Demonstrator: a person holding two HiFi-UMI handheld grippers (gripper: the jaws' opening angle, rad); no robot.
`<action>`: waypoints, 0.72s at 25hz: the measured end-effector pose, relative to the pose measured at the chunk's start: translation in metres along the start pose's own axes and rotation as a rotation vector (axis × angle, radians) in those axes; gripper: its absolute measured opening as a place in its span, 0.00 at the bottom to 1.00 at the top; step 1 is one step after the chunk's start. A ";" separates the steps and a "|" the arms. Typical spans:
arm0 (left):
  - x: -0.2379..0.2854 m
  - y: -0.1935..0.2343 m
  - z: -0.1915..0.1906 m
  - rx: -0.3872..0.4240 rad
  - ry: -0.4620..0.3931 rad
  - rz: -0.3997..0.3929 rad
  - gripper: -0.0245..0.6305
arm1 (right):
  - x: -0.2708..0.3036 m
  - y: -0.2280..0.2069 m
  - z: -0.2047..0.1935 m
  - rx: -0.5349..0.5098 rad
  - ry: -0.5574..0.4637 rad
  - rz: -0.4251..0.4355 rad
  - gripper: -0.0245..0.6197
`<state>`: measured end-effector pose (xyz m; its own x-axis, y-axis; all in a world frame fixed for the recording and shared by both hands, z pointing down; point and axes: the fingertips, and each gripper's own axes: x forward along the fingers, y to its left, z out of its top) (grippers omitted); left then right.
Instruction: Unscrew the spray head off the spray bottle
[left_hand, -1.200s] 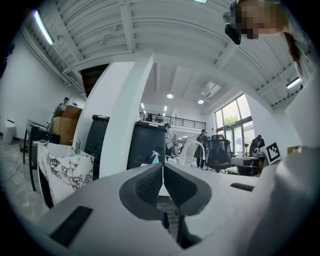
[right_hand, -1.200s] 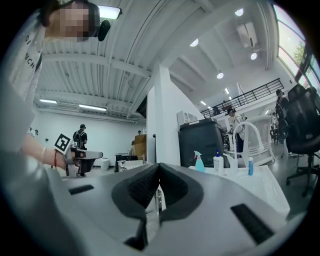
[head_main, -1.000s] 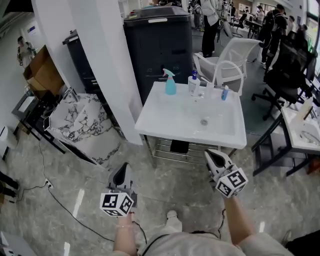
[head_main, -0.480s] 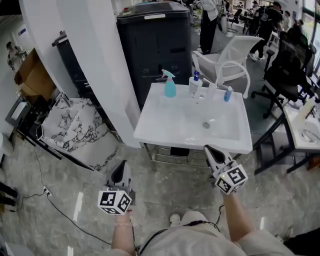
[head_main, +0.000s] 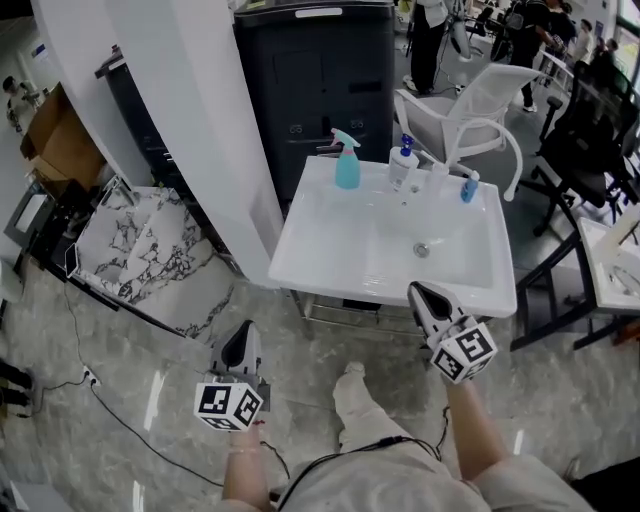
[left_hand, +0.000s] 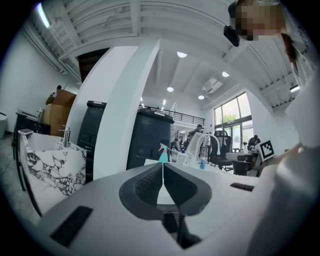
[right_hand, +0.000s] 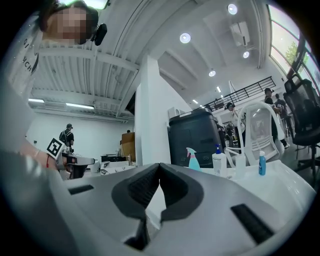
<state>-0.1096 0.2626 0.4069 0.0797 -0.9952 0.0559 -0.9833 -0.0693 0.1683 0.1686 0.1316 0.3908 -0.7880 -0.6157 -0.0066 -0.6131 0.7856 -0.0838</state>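
A teal spray bottle with a pale spray head stands at the back left of a white sink-top table. It also shows far off in the left gripper view as the spray bottle and in the right gripper view as the spray bottle. My left gripper hovers over the floor, short of the table's front left corner, shut with nothing in it. My right gripper is at the table's front edge, shut and empty too.
A white pump bottle, a clear cup and a small blue bottle stand along the table's back edge. A white pillar, a dark cabinet, a white chair and a marble-patterned basin surround the table.
Both grippers and the head camera have moved toward the table, which now sits nearer and lower in the head view. The right gripper has come up to its front edge.
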 end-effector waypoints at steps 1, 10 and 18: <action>0.006 0.004 0.001 0.000 -0.002 0.002 0.05 | 0.008 -0.003 0.000 -0.003 -0.001 0.004 0.05; 0.085 0.034 0.025 0.017 -0.019 -0.031 0.05 | 0.097 -0.043 0.012 -0.010 -0.001 0.026 0.05; 0.162 0.053 0.045 0.066 -0.017 -0.082 0.05 | 0.166 -0.078 0.008 -0.064 0.043 0.049 0.05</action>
<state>-0.1564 0.0945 0.3811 0.1577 -0.9871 0.0280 -0.9823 -0.1539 0.1069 0.0865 -0.0326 0.3883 -0.8181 -0.5741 0.0334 -0.5748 0.8180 -0.0206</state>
